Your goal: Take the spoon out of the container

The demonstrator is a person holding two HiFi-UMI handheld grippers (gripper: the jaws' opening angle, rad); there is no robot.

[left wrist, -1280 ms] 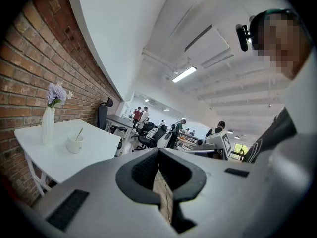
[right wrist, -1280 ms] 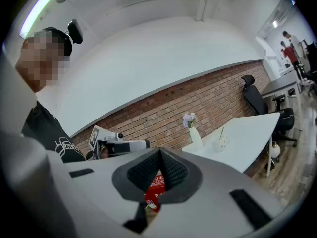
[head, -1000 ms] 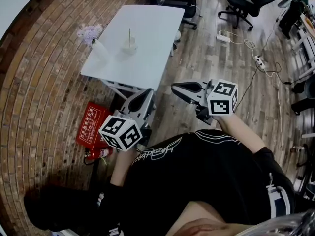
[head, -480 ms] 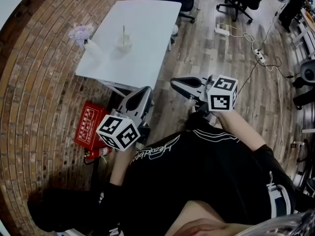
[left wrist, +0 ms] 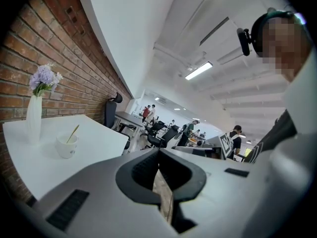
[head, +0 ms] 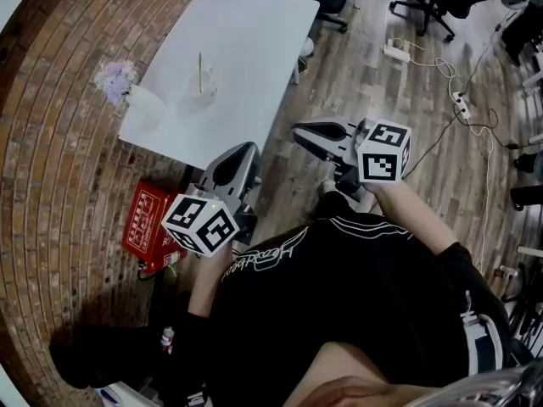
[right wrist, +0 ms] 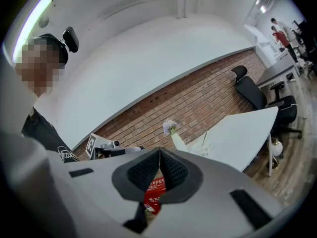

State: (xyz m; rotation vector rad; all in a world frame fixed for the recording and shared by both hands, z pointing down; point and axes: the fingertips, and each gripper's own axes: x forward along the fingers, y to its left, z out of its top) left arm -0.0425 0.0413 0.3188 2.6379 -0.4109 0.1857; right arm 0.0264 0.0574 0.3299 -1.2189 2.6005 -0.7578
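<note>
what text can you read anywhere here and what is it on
Nothing reads clearly.
Shirt: white script logo, too warped to read.
Red box: white print, too small to read.
Left cube, right cube: square markers only, no words.

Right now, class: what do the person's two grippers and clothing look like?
The left gripper and right gripper are grey wedges that taper to narrow tips, with black textured pads inside. Each carries a white cube with black square markers. The person wears a black short-sleeved shirt with white script and stripes.
</note>
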